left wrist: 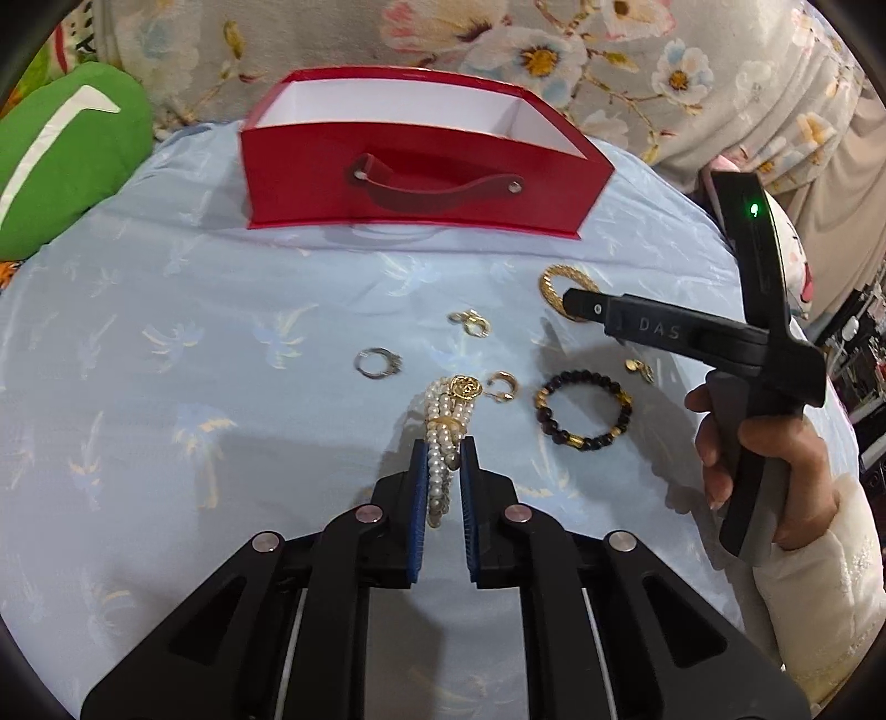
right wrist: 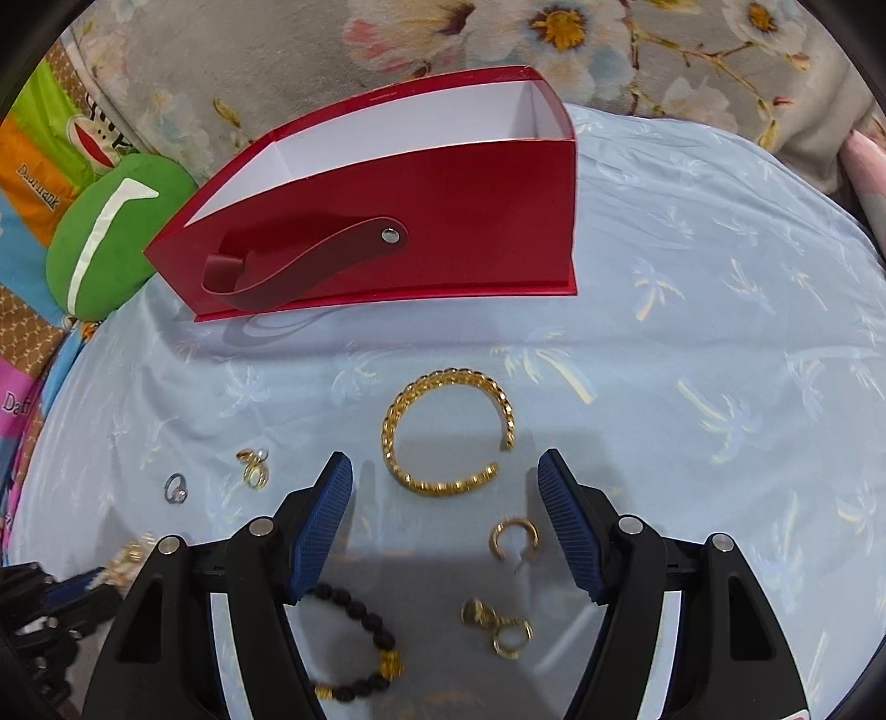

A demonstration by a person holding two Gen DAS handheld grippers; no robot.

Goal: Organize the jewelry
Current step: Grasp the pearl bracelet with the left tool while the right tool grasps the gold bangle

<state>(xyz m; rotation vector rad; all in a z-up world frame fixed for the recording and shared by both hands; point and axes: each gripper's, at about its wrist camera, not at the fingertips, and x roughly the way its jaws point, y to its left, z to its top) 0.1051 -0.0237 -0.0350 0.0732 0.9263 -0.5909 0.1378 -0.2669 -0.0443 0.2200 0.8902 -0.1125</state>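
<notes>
My left gripper point(left wrist: 444, 447) is shut on a pearl bracelet point(left wrist: 446, 412) with a gold medallion, which lies on the light blue cloth point(left wrist: 194, 332). My right gripper point(right wrist: 444, 462) is open and empty, hovering over a gold chain cuff point(right wrist: 446, 429), also seen in the left wrist view point(left wrist: 556, 285). A red open box point(left wrist: 421, 166) with a strap handle stands at the back; it also shows in the right wrist view point(right wrist: 443, 221). A dark bead bracelet point(left wrist: 583, 409), a silver ring point(left wrist: 376, 363), gold rings point(left wrist: 470, 322) and gold hoop earrings point(right wrist: 514, 538) lie scattered.
A green cushion point(left wrist: 61, 160) sits at the left beside the box. Floral fabric point(left wrist: 554, 50) rises behind the box. More gold earrings point(right wrist: 496, 626) lie near my right gripper's base. The cloth curves off at the right edge.
</notes>
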